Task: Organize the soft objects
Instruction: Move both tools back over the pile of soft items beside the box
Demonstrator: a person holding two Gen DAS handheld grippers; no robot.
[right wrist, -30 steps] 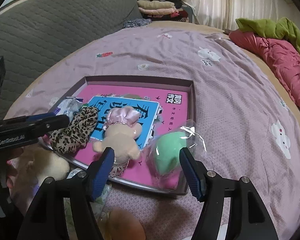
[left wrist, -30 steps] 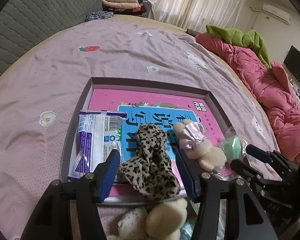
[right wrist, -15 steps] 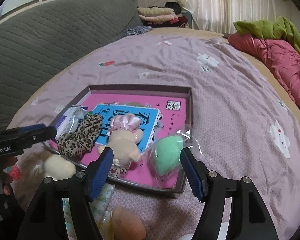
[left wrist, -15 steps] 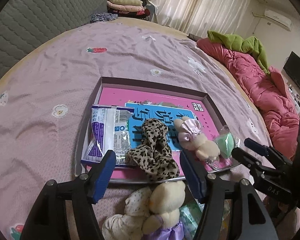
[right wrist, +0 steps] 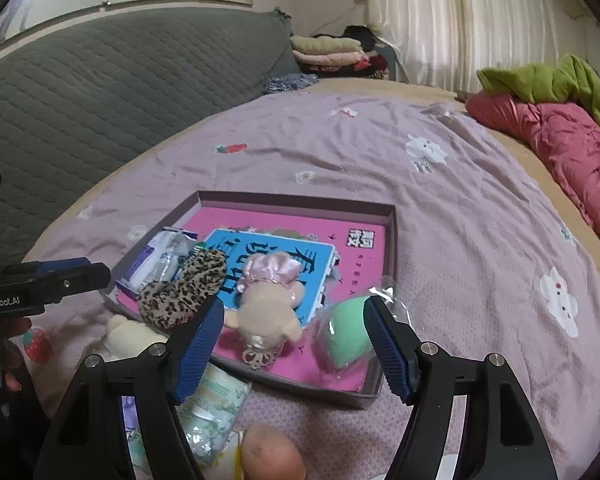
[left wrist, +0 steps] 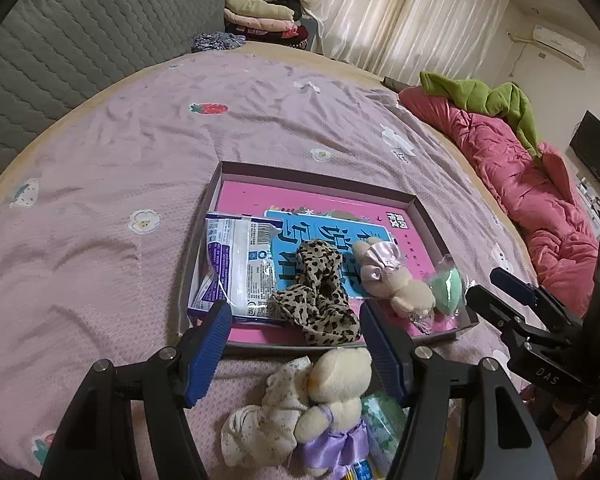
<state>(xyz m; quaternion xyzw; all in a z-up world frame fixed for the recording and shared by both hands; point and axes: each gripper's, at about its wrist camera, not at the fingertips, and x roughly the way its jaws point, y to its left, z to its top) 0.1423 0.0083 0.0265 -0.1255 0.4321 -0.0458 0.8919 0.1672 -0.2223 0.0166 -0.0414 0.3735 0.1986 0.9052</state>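
Seen from the left wrist, going left to right. One shallow box (left wrist: 424,216) lying on the lilac bedsheet (left wrist: 100,184), pink book cover lining its floor. Four soft things inside, in a row: one white tissue pack (left wrist: 236,264) against the left wall, one leopard-print scrunchie (left wrist: 316,292) just beside it, one small plush doll with a pink satin bonnet (left wrist: 388,276), one green sponge in clear wrap (left wrist: 446,284) at the right corner. Outside the near wall, on the sheet: two plush toys touching each other, one spotted cream toy (left wrist: 260,420) on the left, one cream bear in a purple skirt (left wrist: 336,396) on the right, plus one green-patterned packet (left wrist: 384,424) partly under them.

Left gripper (left wrist: 296,344) spread wide, nothing between its two blue pads, hovering over the near edge of the box and the bear. Right gripper (right wrist: 294,340) spreading wider at this moment, nothing clamped; bonnet doll and sponge showing in the gap but lying free in the box.

From the right wrist: one peach-coloured round thing (right wrist: 272,456) at the bottom edge, kind unclear. Far right of the bed: one pink quilt (left wrist: 540,200), one green garment (left wrist: 496,100) on top. Beyond the bed: one stack of folded clothes (left wrist: 260,20).
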